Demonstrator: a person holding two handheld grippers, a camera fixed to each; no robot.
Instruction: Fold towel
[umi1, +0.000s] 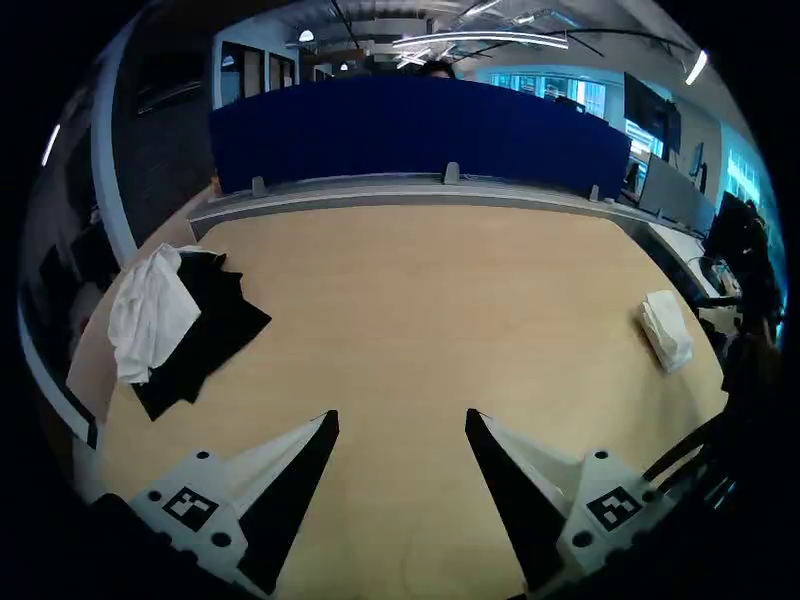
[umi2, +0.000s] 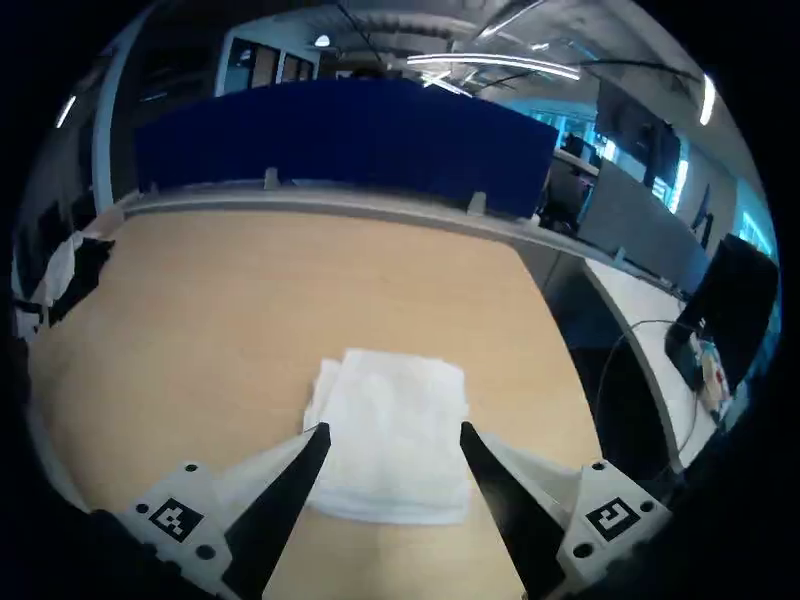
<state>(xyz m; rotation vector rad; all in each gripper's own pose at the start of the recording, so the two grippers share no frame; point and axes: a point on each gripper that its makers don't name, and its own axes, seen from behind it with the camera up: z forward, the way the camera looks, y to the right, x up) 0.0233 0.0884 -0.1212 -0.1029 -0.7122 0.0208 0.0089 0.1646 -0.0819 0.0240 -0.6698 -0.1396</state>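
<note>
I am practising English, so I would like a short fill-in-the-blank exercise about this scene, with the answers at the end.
1. In the right gripper view, the folded towel is ___ in colour.
2. The divider behind the table is ___.
3. In the left gripper view, the white cloth lies on a cloth that is ___.
4. The left gripper is ___, with nothing between its fingers.

Answers: white; blue; black; open

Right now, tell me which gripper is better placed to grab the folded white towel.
Right, probably. The folded white towel lies between the open fingers of the right gripper. The left gripper is open over the table, with that towel far off to its right.
</note>
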